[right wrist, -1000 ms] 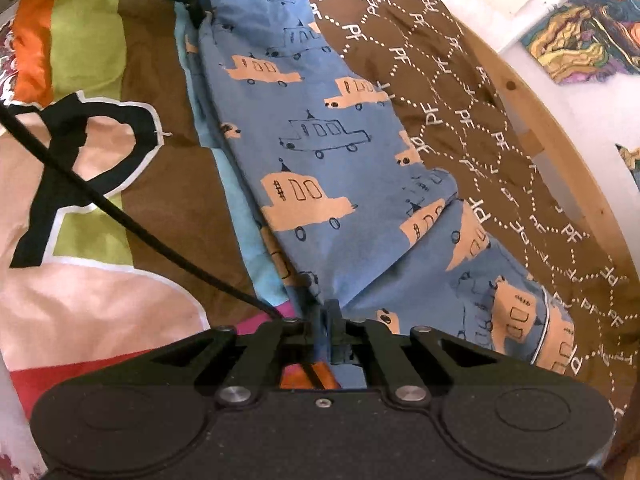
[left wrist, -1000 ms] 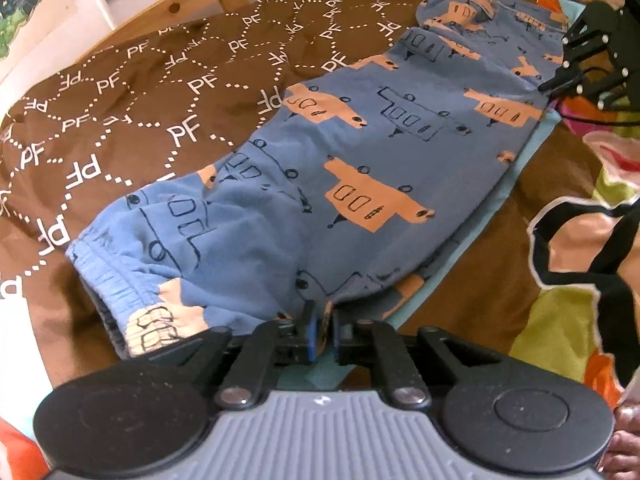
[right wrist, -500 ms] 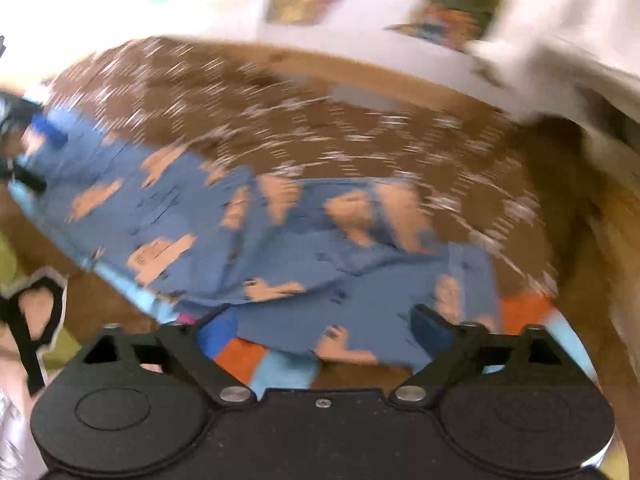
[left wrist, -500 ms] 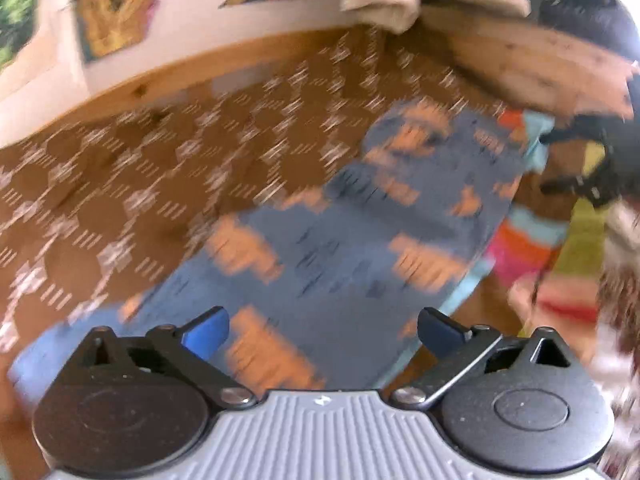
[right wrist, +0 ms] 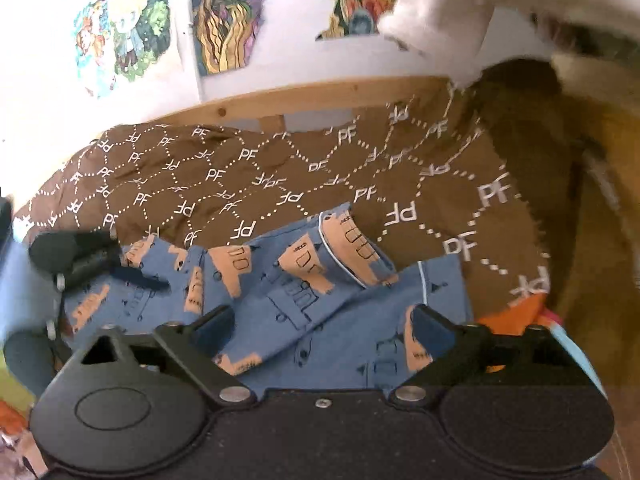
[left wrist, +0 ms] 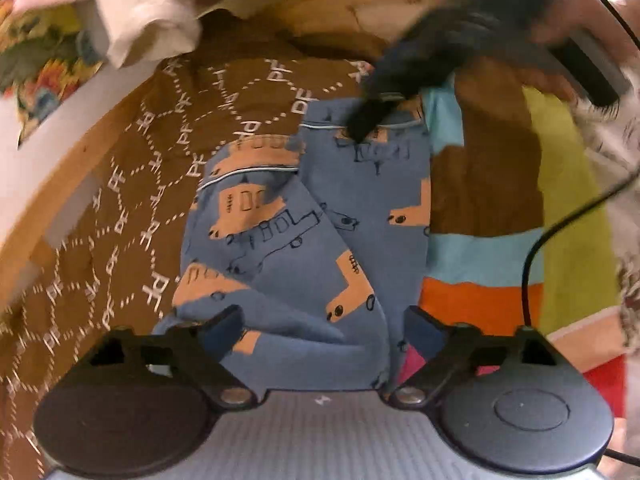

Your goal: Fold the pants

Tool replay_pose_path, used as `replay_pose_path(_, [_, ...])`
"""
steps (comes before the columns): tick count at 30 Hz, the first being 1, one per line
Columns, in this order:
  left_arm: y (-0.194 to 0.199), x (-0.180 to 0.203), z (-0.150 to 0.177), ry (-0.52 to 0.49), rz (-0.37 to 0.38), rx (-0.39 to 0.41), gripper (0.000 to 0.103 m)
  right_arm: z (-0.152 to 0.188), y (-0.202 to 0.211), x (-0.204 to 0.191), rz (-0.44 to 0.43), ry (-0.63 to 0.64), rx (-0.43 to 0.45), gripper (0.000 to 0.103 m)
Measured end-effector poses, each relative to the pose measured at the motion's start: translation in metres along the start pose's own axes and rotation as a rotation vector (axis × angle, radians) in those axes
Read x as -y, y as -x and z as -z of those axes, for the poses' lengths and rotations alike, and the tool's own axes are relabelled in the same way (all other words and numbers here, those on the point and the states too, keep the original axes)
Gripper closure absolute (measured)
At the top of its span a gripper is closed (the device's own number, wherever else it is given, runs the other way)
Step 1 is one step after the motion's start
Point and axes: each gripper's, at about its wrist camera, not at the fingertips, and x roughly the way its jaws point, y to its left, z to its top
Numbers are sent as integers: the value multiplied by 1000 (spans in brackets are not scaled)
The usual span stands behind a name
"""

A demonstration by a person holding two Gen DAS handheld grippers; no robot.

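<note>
A pair of blue child's pants printed with orange and outlined cars [left wrist: 320, 248] lies folded lengthwise on a bed, one leg laid over the other, the thin white-piped hems [left wrist: 248, 174] at the far end in the left wrist view. The cloth rests partly on a brown fabric spread [left wrist: 160, 152] patterned with white dotted hexagons and the repeated white letters "PF", and partly on a striped blanket of brown, light blue, orange and lime green [left wrist: 480, 240]. The left gripper [left wrist: 324, 328] hovers over the near end of the pants with its two blue-padded fingers spread wide and nothing between them. The right gripper [right wrist: 322, 328] likewise stands open above the hem end, its dark blue pads [right wrist: 430, 330] apart and holding nothing. In the left wrist view the right gripper appears as a blurred black shape over the far hem, with a thin black cable [left wrist: 532, 264] trailing across the blanket. In the right wrist view the left gripper shows at the left edge, its fingers over the cloth. A light wooden bed rail [right wrist: 304, 100] runs behind the spread, colourful illustrated posters [right wrist: 124, 28] hang on the white wall beyond, and a white cloth [right wrist: 440, 8] hangs at the upper right.
</note>
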Motion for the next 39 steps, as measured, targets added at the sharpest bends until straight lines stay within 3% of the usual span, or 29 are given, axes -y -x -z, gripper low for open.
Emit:
replay_pose_path(2, [-6, 4, 0, 9, -10, 1, 15, -6, -15, 9, -10, -17, -21, 28])
replay_pose_path(4, [-11, 7, -1, 15, -27, -19, 19, -8, -26, 14, -32, -25, -42, 29])
replay_pose_path(6, [-16, 11, -1, 20, -39, -39, 30, -10, -36, 16, -29, -19, -42, 29])
replay_pose_path(8, [-20, 12, -1, 26, -33, -65, 52, -11, -45, 18, -5, -3, -45, 30])
replay_pose_path(9, [-21, 13, -1, 26, -27, -75, 57, -13, -49, 20, -1, 3, -47, 31])
replay_pose_path(11, [-22, 15, 0, 22, -21, -83, 77, -15, -58, 25, 11, 8, -53, 34])
replay_pose_path(14, [-20, 16, 1, 17, -10, -86, 92, -19, -68, 32, 33, 27, -59, 39])
replay_pose_path(18, [-19, 9, 1, 65, 13, -101, 98, -27, -78, 39, 12, 65, -67, 45])
replay_pose_path(24, [-15, -2, 0, 125, 23, -102, 98, -39, -90, 39, -27, 125, -100, 75])
replay_pose_path(26, [-14, -4, 0, 142, 23, -105, 98, -43, -90, 38, -18, 142, -101, 96])
replay_pose_path(31, [-6, -11, 2, 171, 24, -81, 99, -57, -66, 42, -31, 61, -71, 98])
replay_pose_path(35, [8, -19, 0, 197, 78, -39, 99, -66, -22, 47, -11, -22, -58, 98])
replay_pose_path(39, [13, -14, 1, 163, 133, -15, 99, -51, 17, 58, 46, -95, -105, 98])
